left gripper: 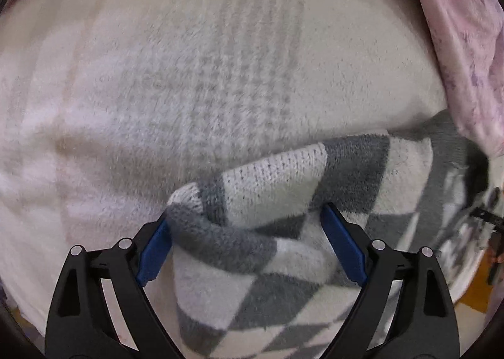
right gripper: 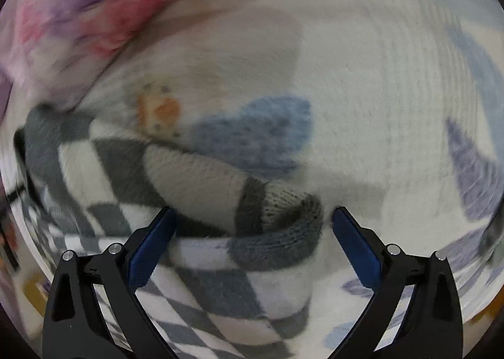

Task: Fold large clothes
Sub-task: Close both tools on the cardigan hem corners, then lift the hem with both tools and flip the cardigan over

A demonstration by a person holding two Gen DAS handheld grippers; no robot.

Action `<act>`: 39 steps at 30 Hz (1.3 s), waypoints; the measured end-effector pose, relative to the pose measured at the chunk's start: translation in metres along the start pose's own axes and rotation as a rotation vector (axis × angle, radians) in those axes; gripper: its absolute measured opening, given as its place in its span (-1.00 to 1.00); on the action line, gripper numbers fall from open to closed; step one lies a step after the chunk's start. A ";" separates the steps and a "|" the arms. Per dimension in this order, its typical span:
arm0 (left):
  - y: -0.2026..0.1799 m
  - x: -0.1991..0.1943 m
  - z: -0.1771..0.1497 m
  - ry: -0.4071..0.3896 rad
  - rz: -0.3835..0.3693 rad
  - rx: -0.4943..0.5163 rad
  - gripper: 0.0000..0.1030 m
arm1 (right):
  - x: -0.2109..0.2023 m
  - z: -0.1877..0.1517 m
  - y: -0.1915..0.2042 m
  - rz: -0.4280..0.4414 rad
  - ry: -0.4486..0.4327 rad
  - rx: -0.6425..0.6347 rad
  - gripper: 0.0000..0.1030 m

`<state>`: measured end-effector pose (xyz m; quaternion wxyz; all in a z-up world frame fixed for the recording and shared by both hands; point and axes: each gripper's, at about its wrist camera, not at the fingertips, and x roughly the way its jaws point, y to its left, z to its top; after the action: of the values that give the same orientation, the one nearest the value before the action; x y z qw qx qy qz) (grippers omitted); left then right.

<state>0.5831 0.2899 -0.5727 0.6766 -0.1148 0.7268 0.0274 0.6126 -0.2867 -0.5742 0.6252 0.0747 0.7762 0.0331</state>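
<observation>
A grey-and-white checked knit garment (left gripper: 283, 189) lies on a fluffy white blanket (left gripper: 189, 75). In the left wrist view my left gripper (left gripper: 245, 217) is open, its blue pads either side of the garment's rolled grey edge. In the right wrist view the same garment (right gripper: 201, 176) lies with its grey cuff-like edge (right gripper: 283, 239) between the open blue pads of my right gripper (right gripper: 253, 217). The left pad seems to touch the fabric; neither gripper is closed on it.
A pink-purple flowered cloth (left gripper: 456, 44) hangs at the right of the left view and also shows at the upper left of the right view (right gripper: 88, 12). The white blanket carries blue and orange printed patches (right gripper: 258, 132). The right view is motion-blurred.
</observation>
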 end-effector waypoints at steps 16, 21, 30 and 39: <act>-0.018 -0.060 -0.056 -0.181 0.063 0.020 -0.54 | -0.072 -0.065 0.028 -0.056 -0.213 -0.056 -0.54; -0.027 -0.084 -0.071 -0.232 0.089 0.020 -0.54 | -0.103 -0.090 0.030 -0.067 -0.282 -0.007 -0.55; -0.038 -0.135 -0.109 -0.334 0.153 0.079 -0.55 | -0.148 -0.138 0.050 -0.087 -0.386 0.026 -0.57; -0.043 -0.181 -0.171 -0.418 0.177 0.138 -0.56 | -0.176 -0.207 0.060 -0.101 -0.469 0.037 -0.58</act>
<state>0.4353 0.2380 -0.3747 0.8134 0.0042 0.5785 0.0599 0.4517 -0.2463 -0.3505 0.7876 0.0529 0.6131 -0.0308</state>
